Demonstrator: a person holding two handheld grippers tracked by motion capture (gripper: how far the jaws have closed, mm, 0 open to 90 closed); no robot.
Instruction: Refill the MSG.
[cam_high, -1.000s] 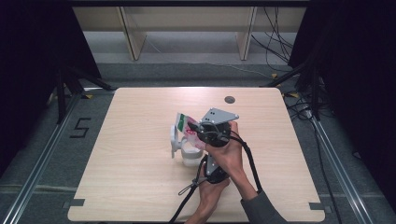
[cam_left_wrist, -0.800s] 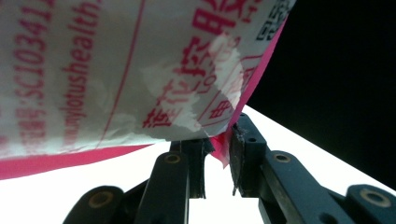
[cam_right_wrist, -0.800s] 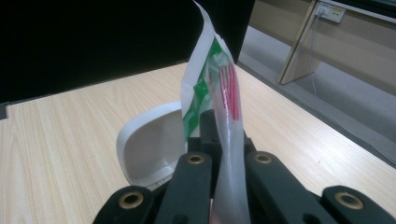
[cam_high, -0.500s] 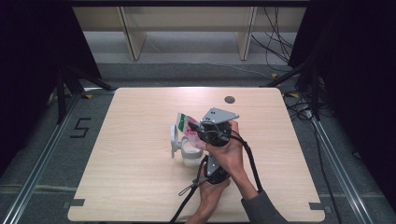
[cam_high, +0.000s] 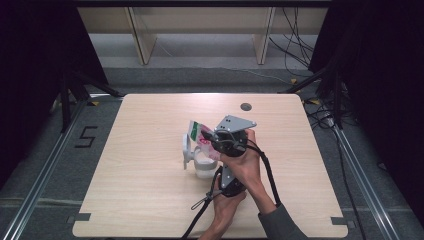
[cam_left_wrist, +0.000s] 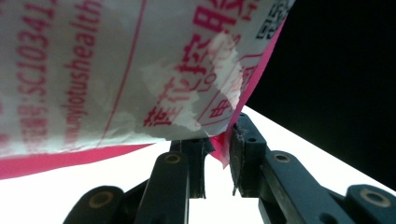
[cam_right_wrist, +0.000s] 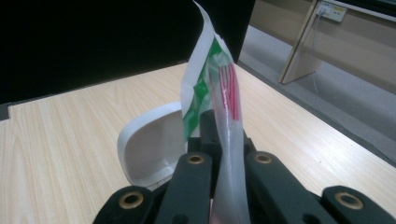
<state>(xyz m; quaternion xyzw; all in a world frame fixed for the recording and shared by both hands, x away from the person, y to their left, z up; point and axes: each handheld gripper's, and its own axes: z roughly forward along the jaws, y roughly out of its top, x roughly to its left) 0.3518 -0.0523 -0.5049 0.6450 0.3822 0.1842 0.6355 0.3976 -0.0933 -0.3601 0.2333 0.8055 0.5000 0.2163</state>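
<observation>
- right claw (cam_right_wrist: 227, 154) clamped on thin white plastic sachet (cam_right_wrist: 212, 79) with green and pink print
- left claw (cam_left_wrist: 215, 156) pinching sachet's pink edge
- white flip-lid container (cam_right_wrist: 149, 142) just behind right claw, on light wooden worktop (cam_high: 150, 130)

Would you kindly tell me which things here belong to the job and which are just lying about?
In the job: packet, white container with its lid hinged open, left gripper, right gripper.

Lying about: table, its round hole, floor cables, shelf legs.
</observation>
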